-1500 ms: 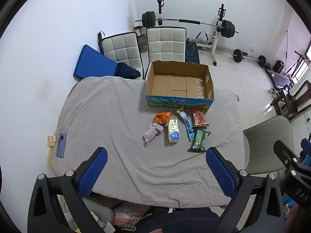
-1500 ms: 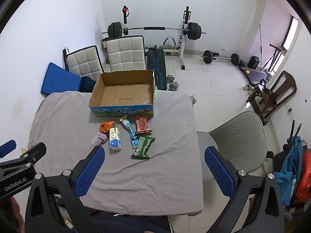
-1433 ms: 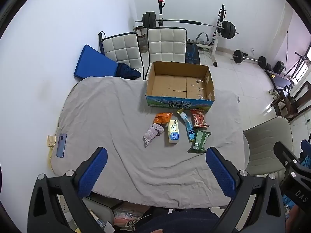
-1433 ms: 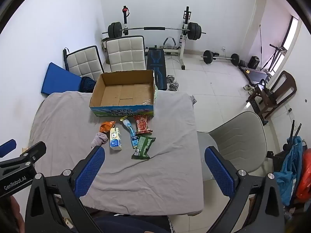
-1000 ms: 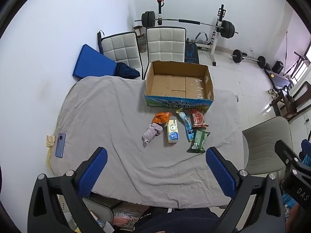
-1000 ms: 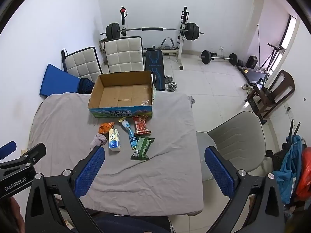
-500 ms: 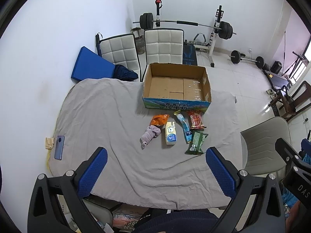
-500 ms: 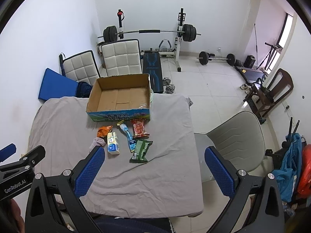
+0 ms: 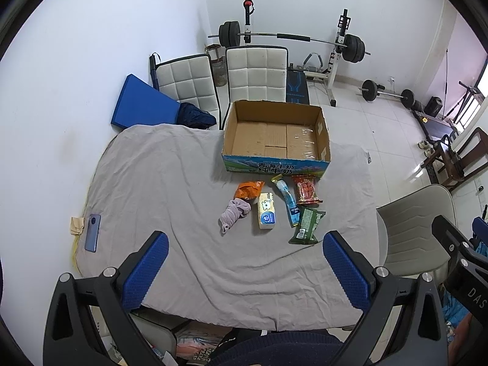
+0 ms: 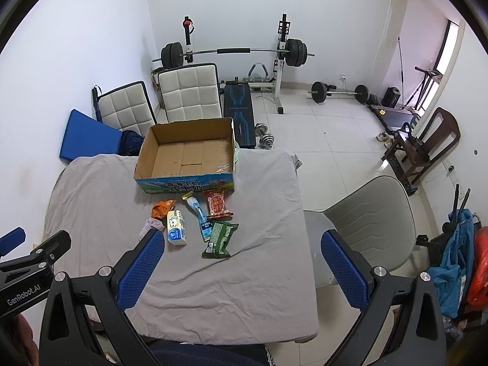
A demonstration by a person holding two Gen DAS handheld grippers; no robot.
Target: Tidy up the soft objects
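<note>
An open, empty cardboard box (image 9: 276,136) (image 10: 186,155) stands at the far side of a table under a grey cloth (image 9: 158,189) (image 10: 262,244). In front of it lie an orange packet (image 9: 248,189), a crumpled lilac cloth (image 9: 234,213), a tissue pack (image 9: 266,215) (image 10: 176,227), a blue tube (image 9: 287,199), a red snack bag (image 9: 306,189) (image 10: 217,203) and a green bag (image 9: 308,225) (image 10: 221,239). My left gripper (image 9: 244,270) and right gripper (image 10: 239,270) are open and empty, high above the table's near edge.
A phone (image 9: 92,232) lies at the table's left edge. A grey chair (image 10: 366,222) stands to the right. Two white padded chairs (image 9: 256,74), a blue mat (image 9: 140,105) and a barbell rack (image 10: 235,52) stand behind the table.
Both grippers have risen and pulled back a little, so the table and box look smaller and farther away. Nothing on the table has moved.
</note>
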